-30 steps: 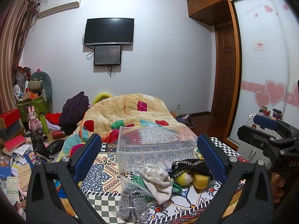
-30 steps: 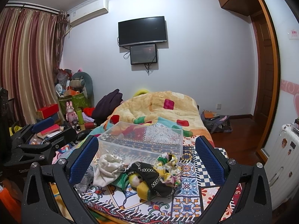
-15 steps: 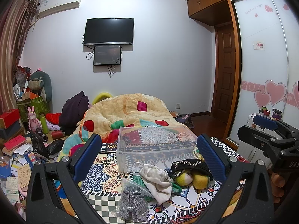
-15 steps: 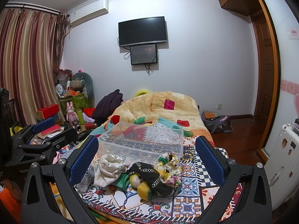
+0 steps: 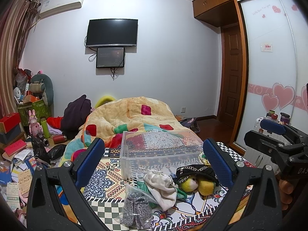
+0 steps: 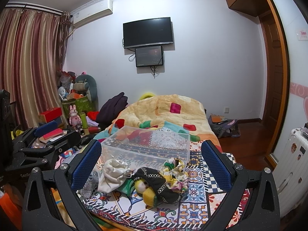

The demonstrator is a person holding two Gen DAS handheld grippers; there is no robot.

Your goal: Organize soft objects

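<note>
A pile of soft things lies on a patterned table cloth [image 5: 107, 175] in front of a clear plastic bin [image 5: 159, 152]. The pile holds a white cloth pouch [image 5: 161, 184], a yellow plush toy in black cloth [image 5: 194, 179], a bag of grey knitwear [image 5: 136, 209] and a floral scrunchie [image 6: 173, 171]. The bin [image 6: 148, 144] looks empty. My left gripper [image 5: 154, 165] is open and empty, above and short of the pile. My right gripper [image 6: 151, 165] is open and empty, likewise short of the pile. Each gripper shows at the edge of the other's view.
A bed with a colourful blanket [image 5: 134, 115] lies behind the bin. Clutter of boxes, books and toys [image 5: 25, 134] fills the left floor. A wardrobe with heart stickers [image 5: 273, 88] and a white suitcase [image 6: 292, 165] stand at the right.
</note>
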